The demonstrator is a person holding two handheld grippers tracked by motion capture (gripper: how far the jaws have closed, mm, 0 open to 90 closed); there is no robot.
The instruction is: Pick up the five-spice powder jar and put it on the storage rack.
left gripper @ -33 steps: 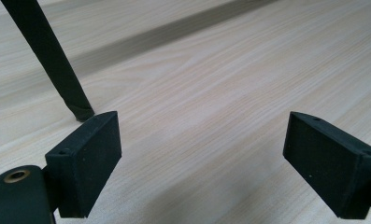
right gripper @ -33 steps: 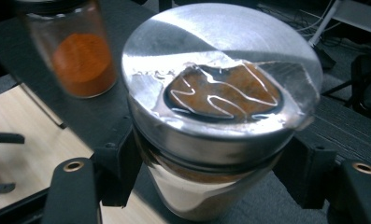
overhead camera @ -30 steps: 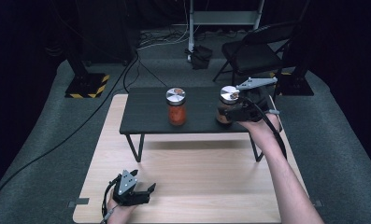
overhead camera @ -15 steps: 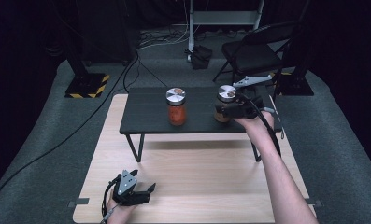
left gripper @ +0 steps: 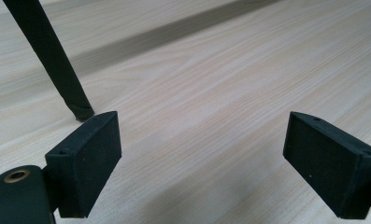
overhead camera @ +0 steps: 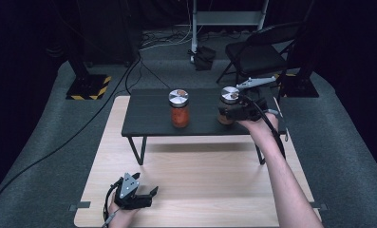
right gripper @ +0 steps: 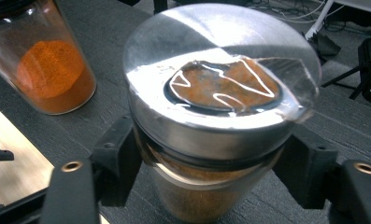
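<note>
While the right gripper (overhead camera: 228, 115) sits around the brown spice jar (overhead camera: 230, 94) at the 3 o'clock end of the low black table (overhead camera: 143, 118), its jaws have just been opening. The jar stands between them and the pads sit close beside the glass under the lid's overhang, so this reads as a release rather than a grip. The jar stands upright on the tabletop, well apart from the orange spice jar (overhead camera: 178, 110), which stands near the table's middle, toward 9 o'clock from it. To finish the letting-go cleanly, the jaws should spread evenly until both pads are plainly off the glass. The hand should then draw back level toward 6 o'clock. Lifting first would probably catch the pads under the metal lid and tip the jar, and a sideways pull could drag it along the dark top. The left gripper (overhead camera: 150, 195) rests low at 7 o'clock on the pale wooden board (overhead camera: 214, 180), jaws spread wide with nothing between them. The high view gives the layout, both jars, both hands and the chair (overhead camera: 257, 52) at 1 o'clock beyond the table, but it cannot settle how the pads meet the glass. The right gripper view does that, and also shows a clear film (right gripper: 248, 79) lifting off the lid's window. The left gripper view shows wood grain between the pads and a table leg (left gripper: 57, 65) at 11 o'clock.
</note>
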